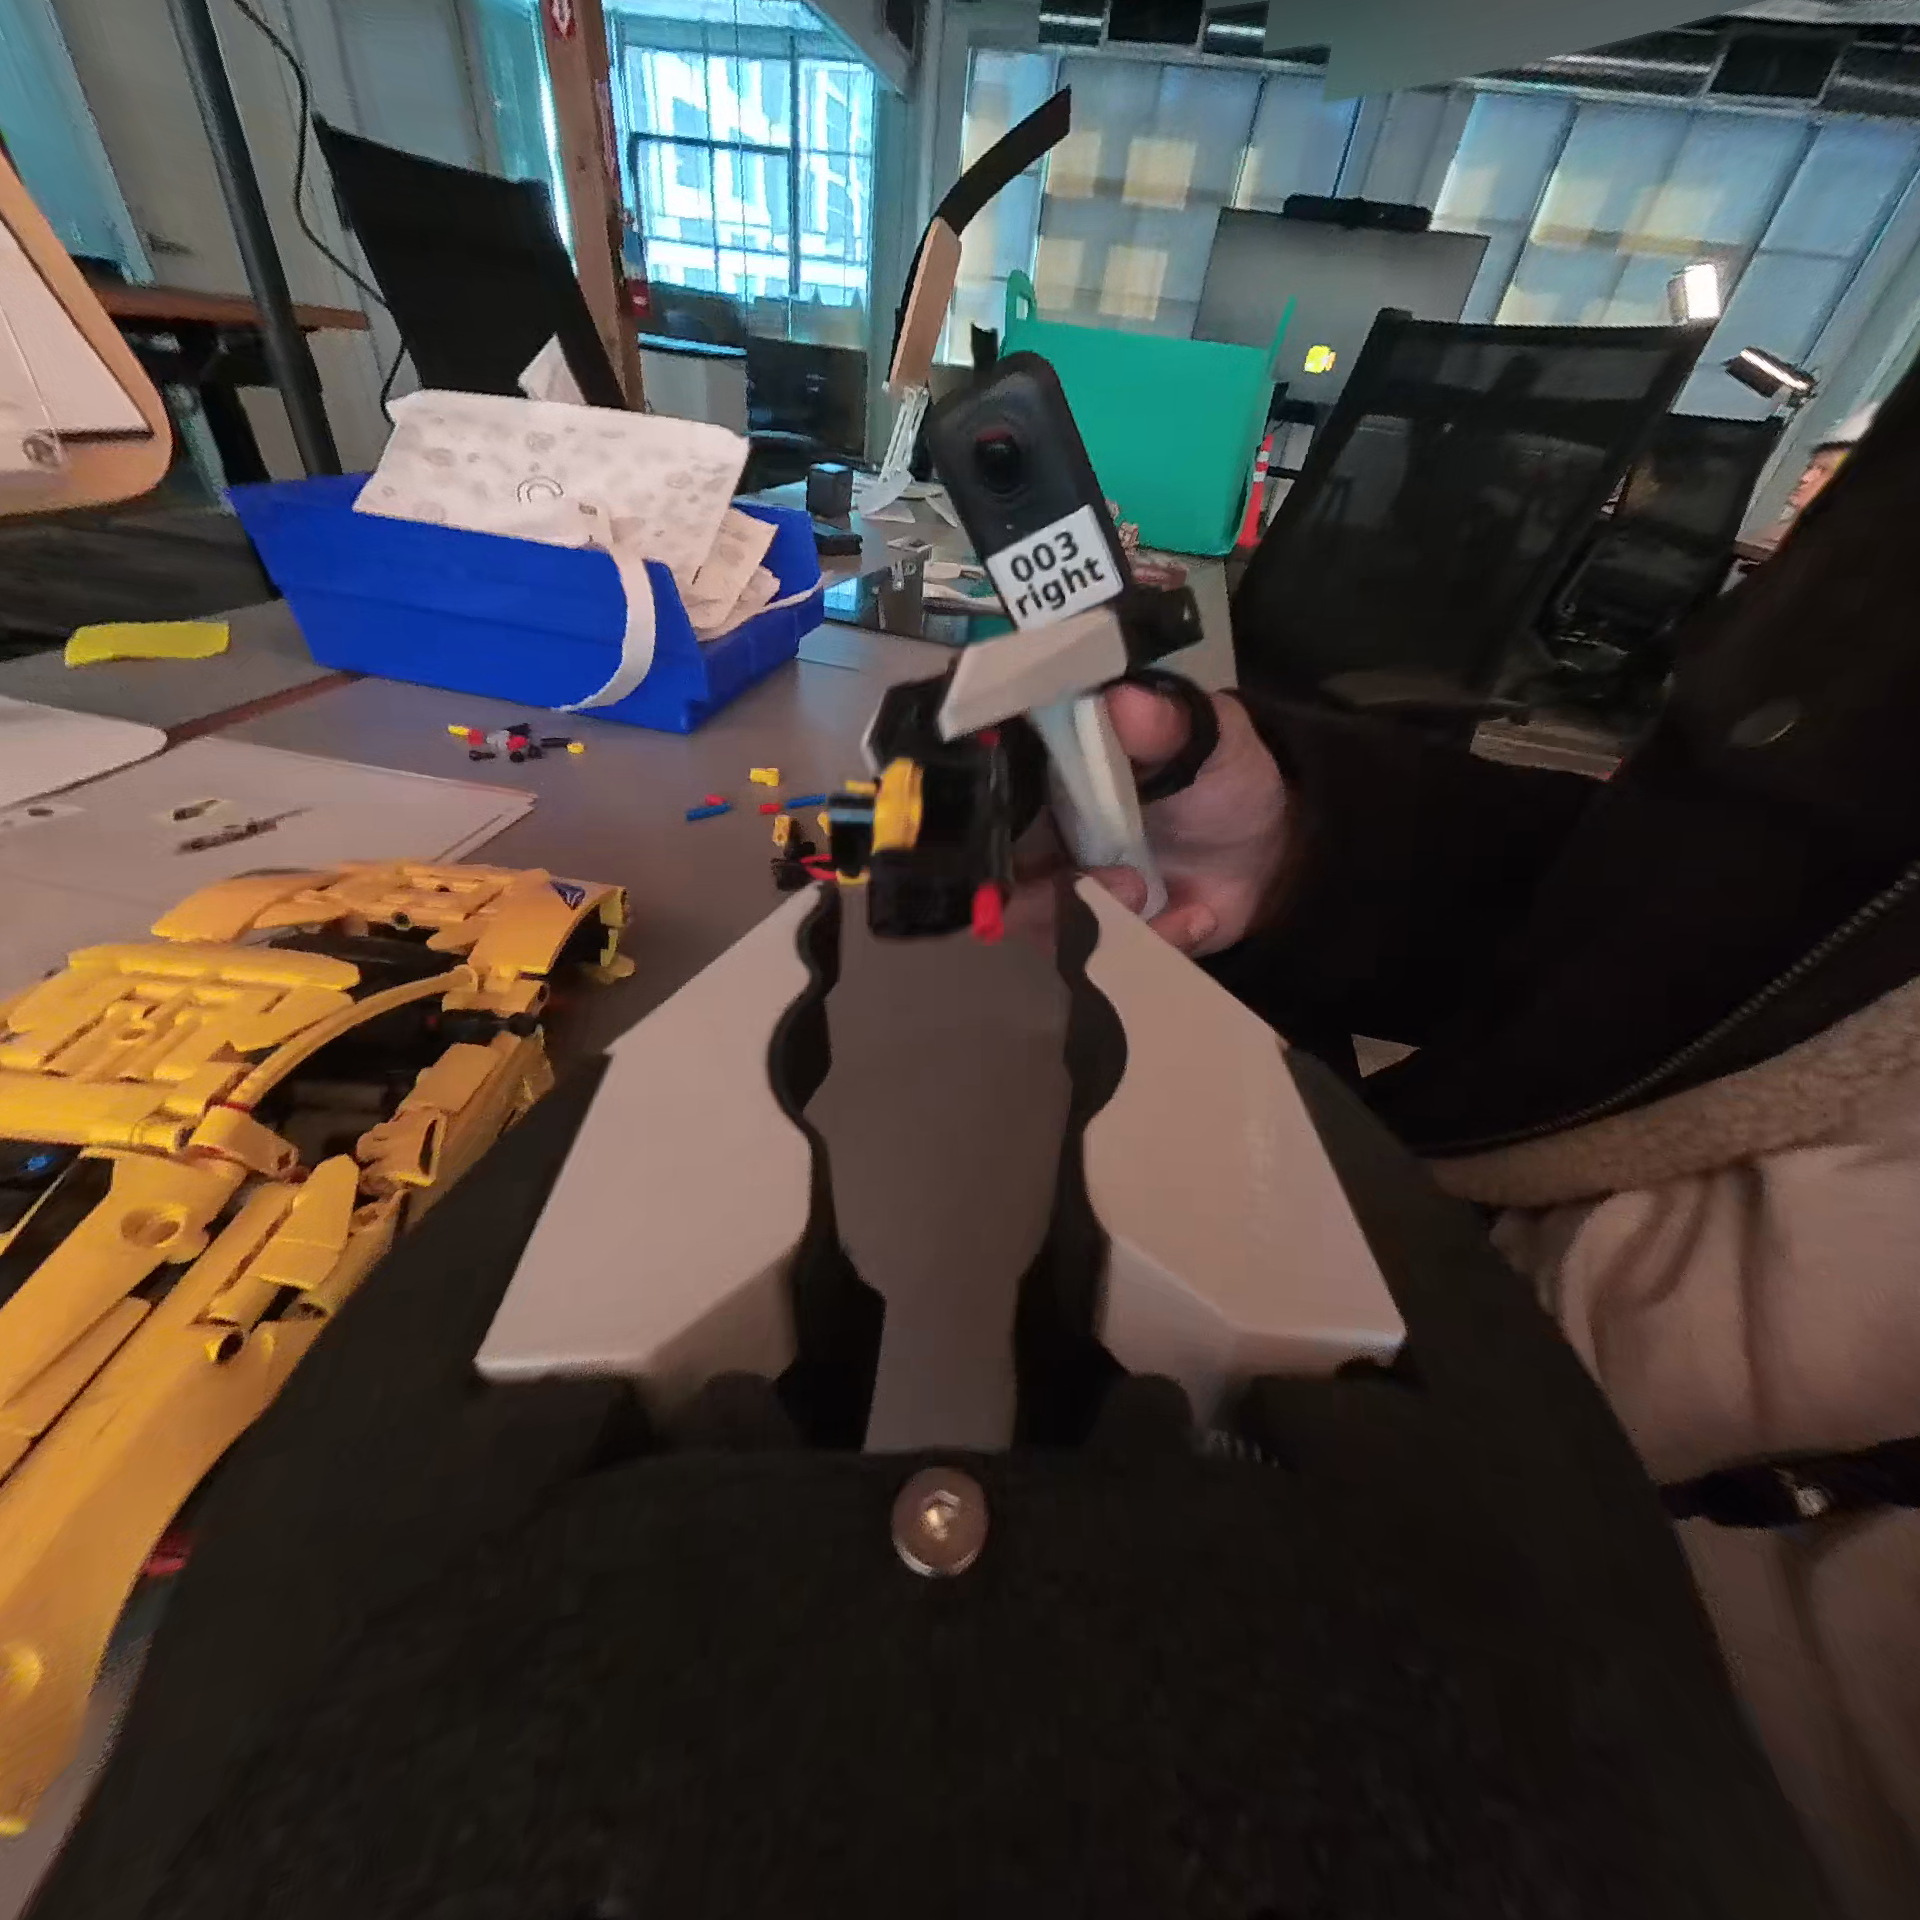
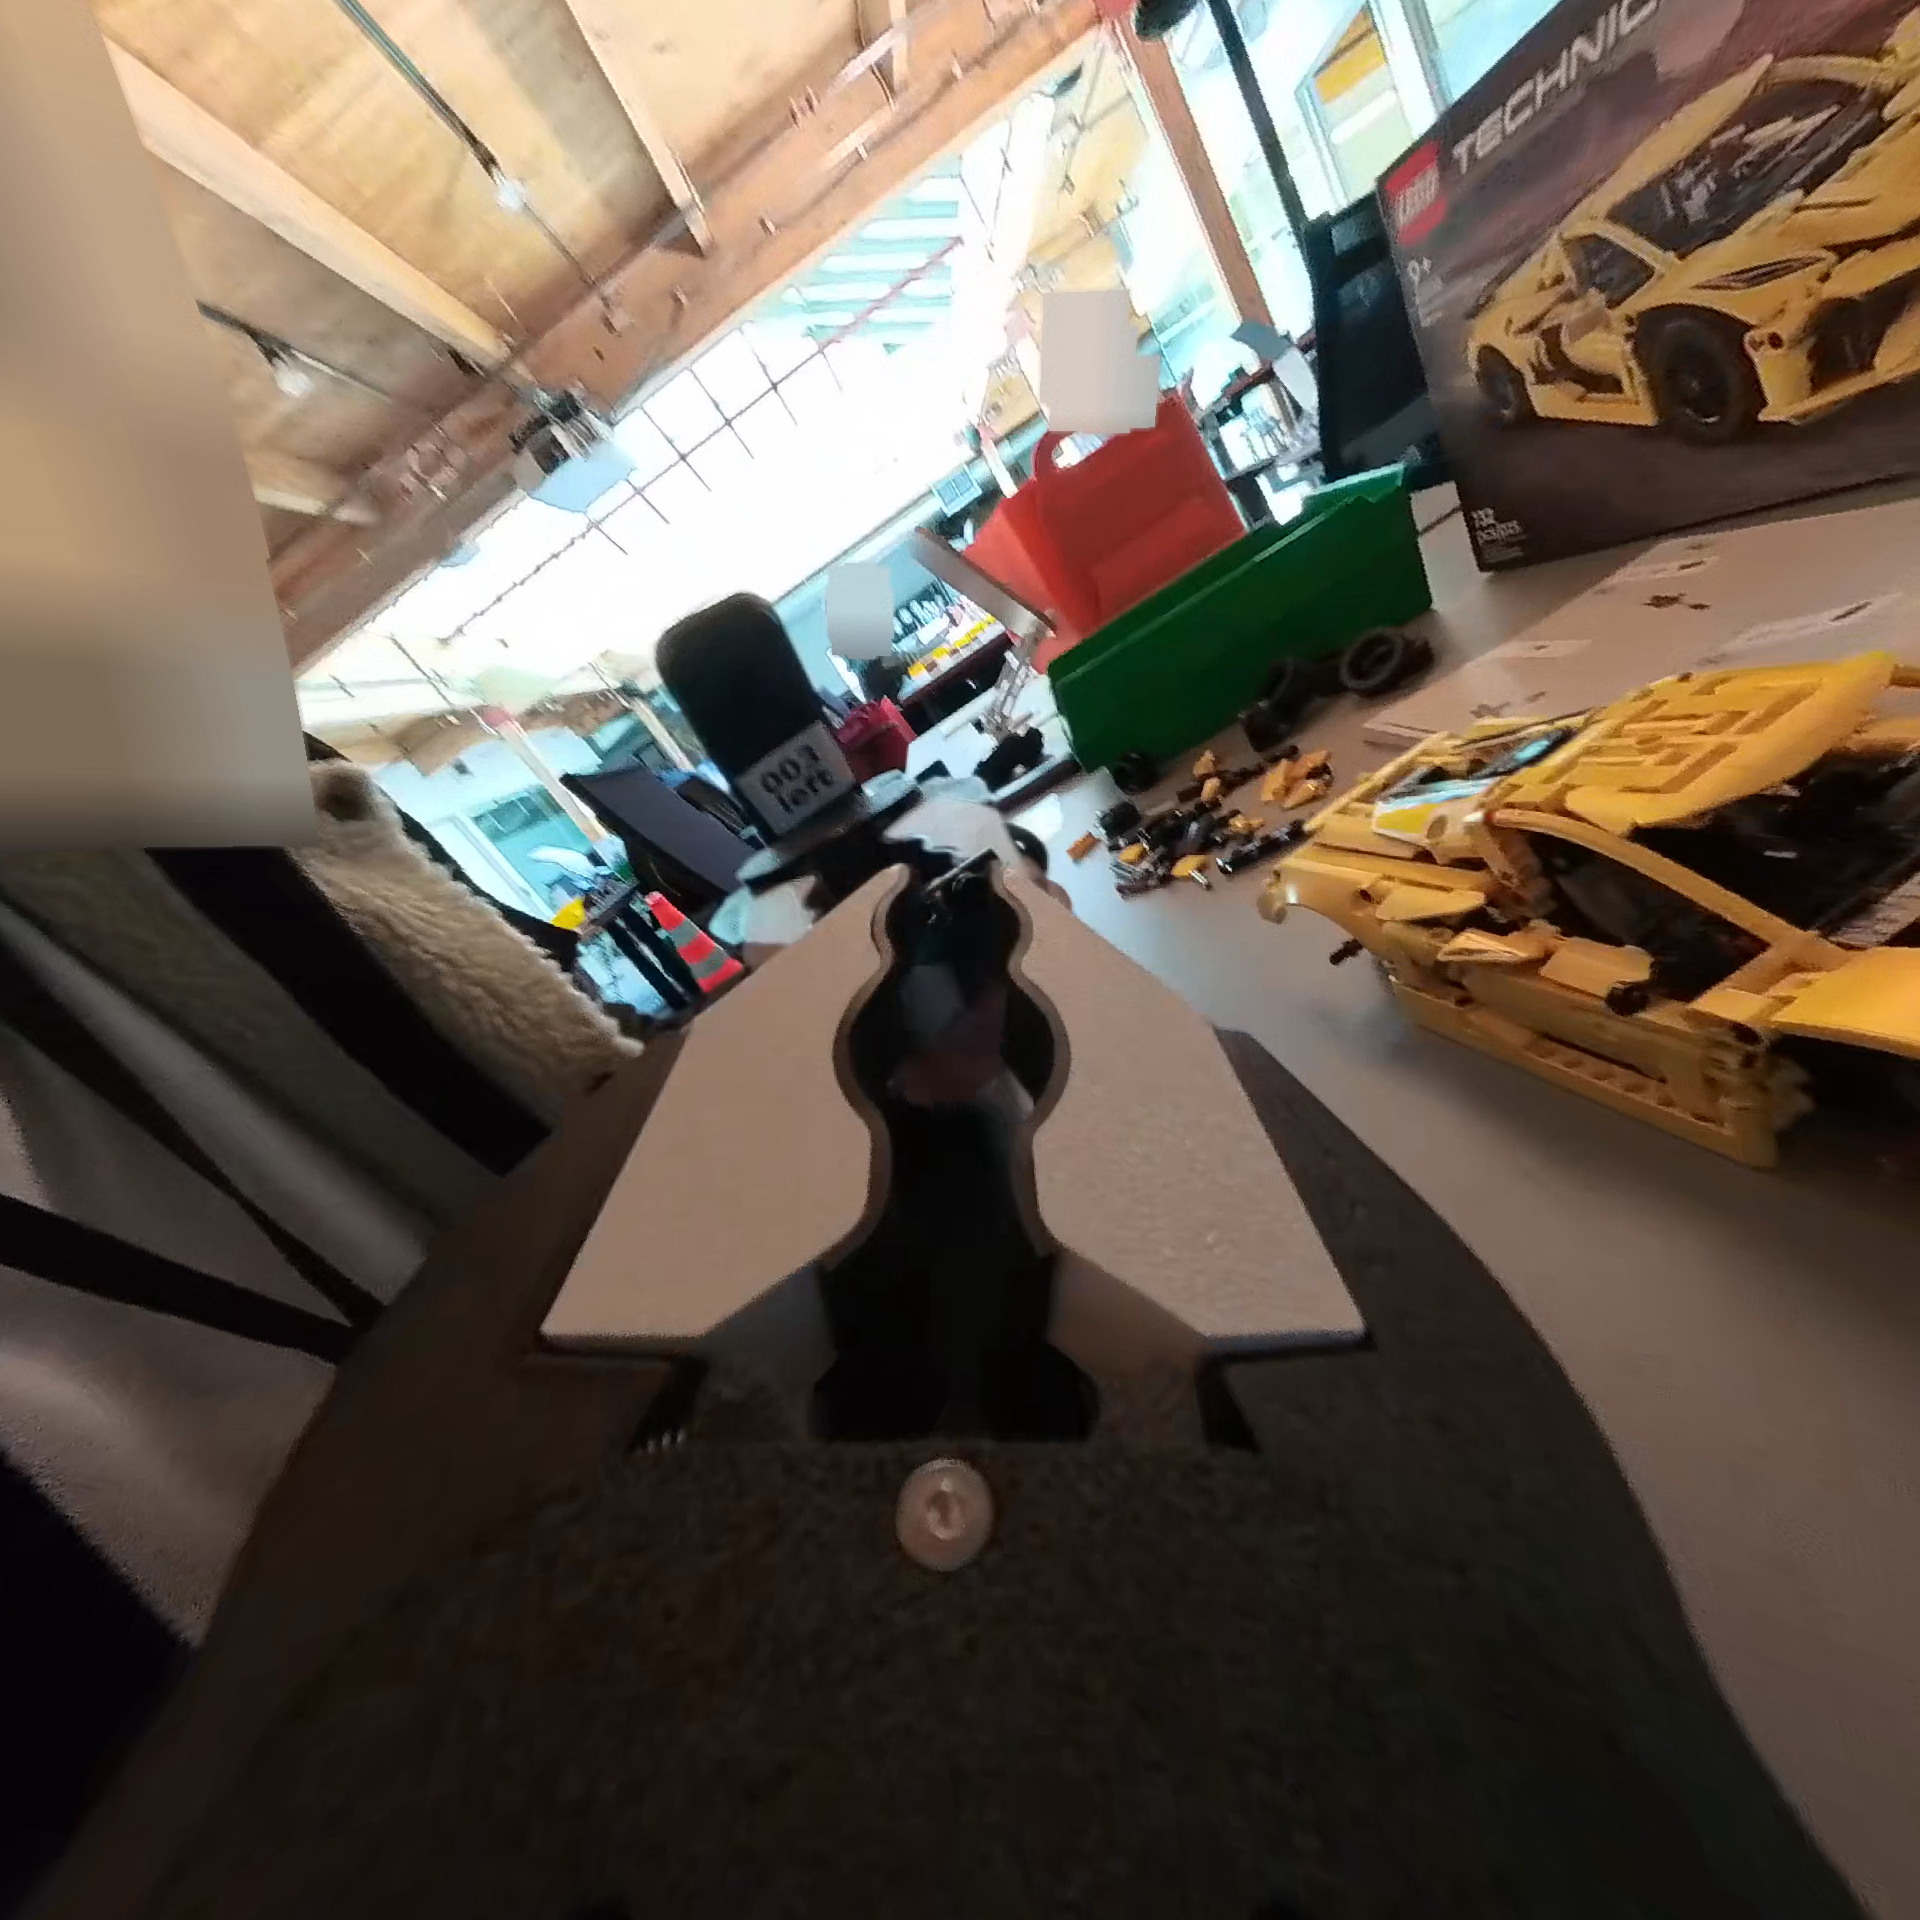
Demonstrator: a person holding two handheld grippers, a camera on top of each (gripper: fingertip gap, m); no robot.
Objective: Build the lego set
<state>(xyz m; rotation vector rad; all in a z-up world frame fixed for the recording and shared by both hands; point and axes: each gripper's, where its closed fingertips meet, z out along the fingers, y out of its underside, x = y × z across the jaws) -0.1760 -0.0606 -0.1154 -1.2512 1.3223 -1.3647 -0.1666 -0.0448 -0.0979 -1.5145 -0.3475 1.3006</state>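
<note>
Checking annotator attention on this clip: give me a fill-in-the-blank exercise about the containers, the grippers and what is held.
The bin holding paper bags is ___.
The right gripper is shut on a black-and-___ lego subassembly.
The left gripper has its jaws ___.
Loose black wheels lie beside the ___ crate.
Missing words: blue; yellow; open; green.
</note>
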